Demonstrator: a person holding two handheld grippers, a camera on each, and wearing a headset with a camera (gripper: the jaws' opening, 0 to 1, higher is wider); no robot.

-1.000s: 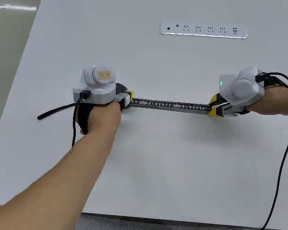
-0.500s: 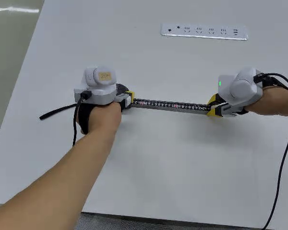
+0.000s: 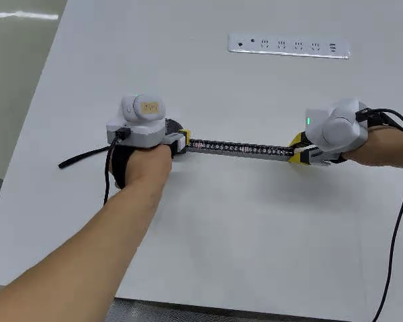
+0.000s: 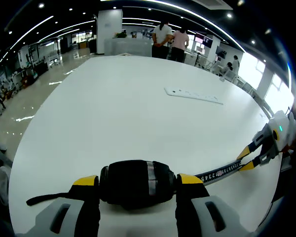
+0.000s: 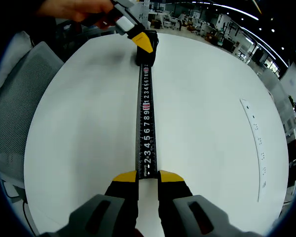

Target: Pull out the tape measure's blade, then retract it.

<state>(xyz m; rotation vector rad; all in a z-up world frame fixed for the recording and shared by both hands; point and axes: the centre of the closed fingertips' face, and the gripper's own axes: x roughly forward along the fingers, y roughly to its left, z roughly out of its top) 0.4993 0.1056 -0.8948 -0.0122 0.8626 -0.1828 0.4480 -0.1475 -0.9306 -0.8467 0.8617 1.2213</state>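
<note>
A black tape measure case point(image 4: 135, 181) sits on the white table, clamped between the yellow-tipped jaws of my left gripper point(image 3: 177, 139) point(image 4: 137, 182). Its black blade point(image 3: 240, 148) point(image 5: 146, 129) with white numbers runs out straight across the table to my right gripper point(image 3: 297, 150) point(image 5: 147, 176), which is shut on the blade's end. In the right gripper view the case point(image 5: 147, 48) lies at the far end of the blade, held by the other gripper. A black wrist strap point(image 3: 80, 157) trails left from the case.
A white power strip point(image 3: 288, 46) point(image 4: 192, 95) point(image 5: 256, 145) lies flat toward the table's far side. A black cable point(image 3: 395, 228) hangs from my right gripper off the front edge. People stand beyond the table in the left gripper view. A grey mesh chair point(image 5: 19, 94) stands beside the table.
The blade between the two grippers has become a little shorter, with my left gripper and the case slightly closer to the right one. The head camera has shifted a bit.
</note>
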